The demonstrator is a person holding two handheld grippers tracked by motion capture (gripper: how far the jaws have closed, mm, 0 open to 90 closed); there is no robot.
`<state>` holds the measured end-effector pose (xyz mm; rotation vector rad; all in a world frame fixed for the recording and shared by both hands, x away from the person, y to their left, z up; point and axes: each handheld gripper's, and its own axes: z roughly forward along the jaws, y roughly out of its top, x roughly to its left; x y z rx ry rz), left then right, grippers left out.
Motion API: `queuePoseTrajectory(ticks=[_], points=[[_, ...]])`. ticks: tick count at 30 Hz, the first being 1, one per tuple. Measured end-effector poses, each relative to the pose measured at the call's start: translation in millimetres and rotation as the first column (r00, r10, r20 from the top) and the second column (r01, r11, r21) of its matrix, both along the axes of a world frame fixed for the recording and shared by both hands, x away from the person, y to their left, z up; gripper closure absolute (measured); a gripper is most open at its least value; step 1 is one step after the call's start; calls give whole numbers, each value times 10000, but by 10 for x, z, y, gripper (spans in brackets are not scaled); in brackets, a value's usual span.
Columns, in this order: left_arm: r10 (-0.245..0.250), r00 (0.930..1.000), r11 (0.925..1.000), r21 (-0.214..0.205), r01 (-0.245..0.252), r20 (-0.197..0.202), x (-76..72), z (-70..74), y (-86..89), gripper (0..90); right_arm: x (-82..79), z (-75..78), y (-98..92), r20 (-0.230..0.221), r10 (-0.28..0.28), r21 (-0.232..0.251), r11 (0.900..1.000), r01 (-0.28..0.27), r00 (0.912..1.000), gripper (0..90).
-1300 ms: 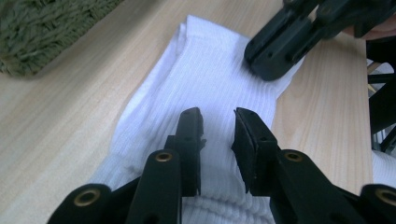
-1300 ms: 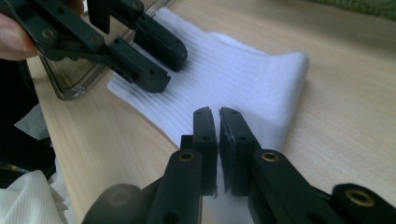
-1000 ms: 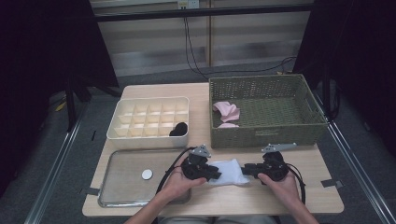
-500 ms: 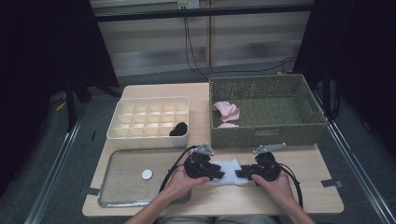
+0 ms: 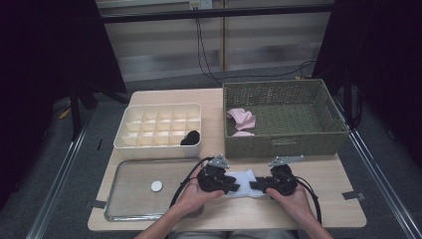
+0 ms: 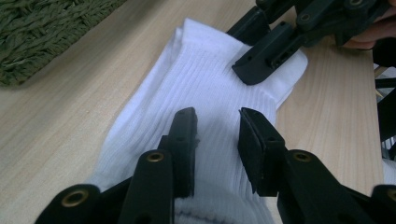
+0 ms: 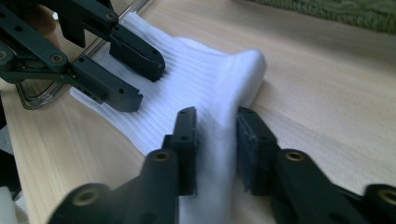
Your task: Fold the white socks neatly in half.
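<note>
A white ribbed sock (image 5: 244, 178) lies flat on the wooden table near its front edge, between both hand-held grippers. My left gripper (image 5: 233, 185) points right, and its jaws (image 6: 217, 135) stand apart on the flat fabric (image 6: 196, 88) after closing a little. My right gripper (image 5: 256, 185) points left. Its jaws (image 7: 215, 135) have just been closing and now pinch a raised fold of the sock (image 7: 219, 93) between the pads. The two sets of jaw tips nearly meet over the sock.
A green wicker basket (image 5: 283, 144) with pink cloths (image 5: 242, 119) stands behind the grippers. A white divided box (image 5: 159, 147) at the back left holds a black item (image 5: 190, 138). A metal tray (image 5: 124, 209) with a white disc (image 5: 157, 186) lies at the left.
My right gripper has shifted slightly left along the sock towards the left gripper. The left hand has stayed where it was.
</note>
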<state>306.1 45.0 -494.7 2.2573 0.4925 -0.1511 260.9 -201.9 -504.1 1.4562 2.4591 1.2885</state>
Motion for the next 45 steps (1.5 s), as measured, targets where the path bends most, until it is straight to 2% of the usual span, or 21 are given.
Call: queuePoseTrajectory(ticks=[2, 4, 5, 6, 8, 11, 15, 19, 21, 25, 27, 29, 32, 33, 35, 37, 39, 42, 45], points=[[11, 10000, 10000, -20, -11, -19, -1, -3, -6, 671, 4, 6, 12, -213, -69, 5, 10000, 69, 9997, 795], [78, 10000, 10000, -8, -78, -60, 0, -2, -7, 679, 21, 22, 5, -321, -107, 215, 9997, 114, 9994, 831], [95, 9999, 9999, 53, -95, -101, 5, 0, -1, 680, 25, 30, 4, -213, -11, 231, 9997, 16, 9998, 836], [123, 9998, 9999, -109, -125, -157, 8, -12, 4, 682, 19, 37, 6, -204, -41, 251, 9997, 46, 9998, 839], [119, 9998, 9998, -166, -122, -174, 10, -19, 9, 690, 4, 53, 4, -116, -43, 381, 9993, 47, 9999, 840], [-56, 9998, 10000, 0, 56, 192, -18, -12, -2, 686, -7, 79, -11, 102, -52, 642, 9979, 45, 9999, 841], [21, 10000, 9999, -111, -20, 90, -10, -21, 0, 686, -17, 121, -21, 202, -49, 1053, 9944, 27, 9998, 842], [102, 9997, 9999, -98, -100, 225, -35, -23, -21, 686, -36, 184, -5, 407, 42, 1302, 9914, -94, 9992, 845], [227, 9995, 9996, -201, -222, 230, -56, -34, -35, 685, -39, 199, -2, 490, 124, 1292, 9914, -187, 9987, 844], [181, 9993, 9998, -58, -179, 337, -81, -24, -65, 686, -51, 213, -15, 491, 108, 1564, 9875, -184, 9987, 845], [272, 9990, 9995, -146, -267, 360, -91, -30, -80, 688, -51, 213, -16, 550, 128, 1641, 9862, -217, 9984, 845], [283, 9993, 9995, -160, -280, 238, -102, -30, -110, 687, -66, 239, -15, 631, 182, 1746, 9842, -290, 9978, 846], [216, 9996, 9994, -257, -212, 168, -99, -31, -110, 685, -70, 261, -36, 611, 113, 1772, 9839, -220, 9981, 847], [263, 9996, 9984, -501, -269, -125, -87, -32, -102, 683, -70, 264, -52, 581, 60, 1751, 9844, -161, 9983, 847], [221, 9996, 9986, -474, -229, -169, -75, -23, -98, 675, -71, 264, -79, 577, 44, 1604, 9870, -136, 9983, 847], [290, 9984, 9972, -674, -322, -477, -62, -5, -118, 661, -68, 262, -95, 590, 7, 1586, 9873, -100, 9983, 847], [199, 9991, 9972, -717, -226, -380, -69, 42, -101, 639, -53, 262, -137, 566, -39, 1576, 9875, -50, 9984, 847], [400, 9986, 9945, -951, -432, -354, -65, 142, 13, 610, -59, 282, -177, 634, -138, 1469, 9891, 44, 9979, 847], [617, 9977, 9940, -886, -638, -264, -53, 200, 141, 593, -54, 292, -210, 631, -195, 1397, 9901, 105, 9978, 847]])
